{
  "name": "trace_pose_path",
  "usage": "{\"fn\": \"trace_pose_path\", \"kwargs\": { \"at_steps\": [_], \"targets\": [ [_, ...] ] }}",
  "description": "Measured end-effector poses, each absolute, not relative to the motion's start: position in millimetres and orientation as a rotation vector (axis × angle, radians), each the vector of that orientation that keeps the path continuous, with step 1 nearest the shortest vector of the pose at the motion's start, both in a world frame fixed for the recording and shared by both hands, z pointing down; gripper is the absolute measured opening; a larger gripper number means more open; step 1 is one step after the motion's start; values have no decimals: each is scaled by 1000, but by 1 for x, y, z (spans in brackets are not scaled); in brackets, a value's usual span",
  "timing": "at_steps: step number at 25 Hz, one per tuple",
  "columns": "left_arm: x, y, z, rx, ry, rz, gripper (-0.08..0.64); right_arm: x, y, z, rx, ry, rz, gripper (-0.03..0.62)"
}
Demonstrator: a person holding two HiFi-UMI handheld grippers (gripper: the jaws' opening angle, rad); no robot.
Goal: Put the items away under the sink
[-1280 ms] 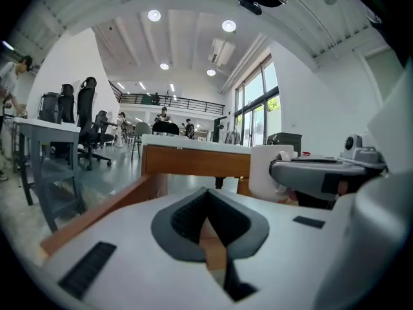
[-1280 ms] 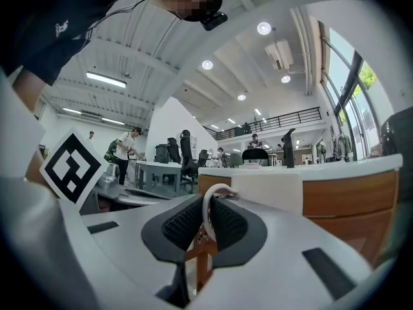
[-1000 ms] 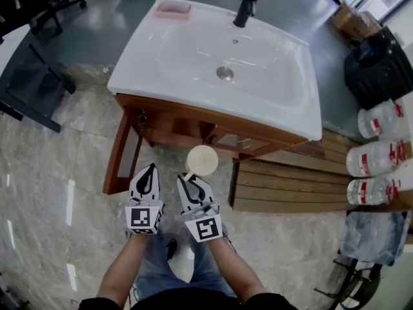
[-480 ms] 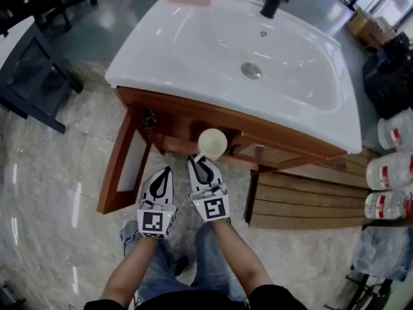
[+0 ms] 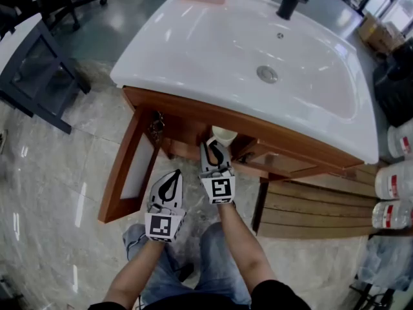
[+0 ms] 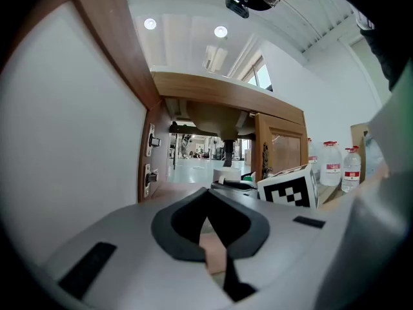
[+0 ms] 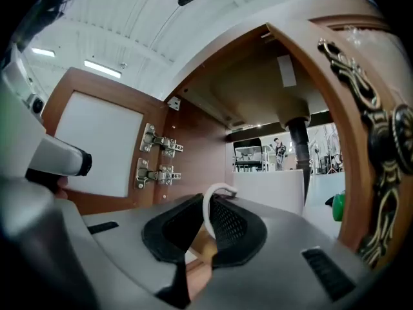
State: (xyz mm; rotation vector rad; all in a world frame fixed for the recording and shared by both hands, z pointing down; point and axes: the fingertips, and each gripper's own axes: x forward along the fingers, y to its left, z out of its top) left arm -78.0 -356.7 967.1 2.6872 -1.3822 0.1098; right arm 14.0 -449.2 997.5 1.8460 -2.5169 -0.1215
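White round mug with a loop handle (image 5: 224, 135) sits at the front opening of the brown wooden vanity cabinet (image 5: 193, 108), partly tucked under the white basin sink (image 5: 193, 50). Right gripper (image 5: 214, 146) has its jaws clamped on the mug's handle, with the mug body just past the tips. Left gripper (image 5: 173, 175) is lower and left, outside the cabinet near the open cabinet door (image 5: 126, 166), jaws pressed together with nothing between them. Black drain pipe (image 7: 298, 147) and a small green object (image 7: 337, 206) show inside the cabinet.
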Motion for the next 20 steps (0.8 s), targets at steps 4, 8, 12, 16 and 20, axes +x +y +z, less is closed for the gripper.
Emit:
{"fn": "trace_pose_path", "kwargs": {
  "at_steps": [4, 8, 12, 16, 20],
  "targets": [
    [-81, -361, 971, 2674, -1390, 101, 5, 12, -452, 996, 1882, -2512, -127, 43],
    [-79, -354, 969, 2667, -1364, 145, 5, 15, -440, 1001, 1903, -2455, -24, 91],
    [-77, -337, 943, 2642, -1310, 199, 5, 20, -407, 1000, 1913, -2366, 148, 95],
    [-76, -312, 895, 2626, -1256, 289, 5, 21, -354, 964, 1902, -2287, 290, 57],
    [-79, -287, 834, 2577, -1209, 342, 5, 22, -308, 892, 1919, -2229, 409, 29]
  ]
}}
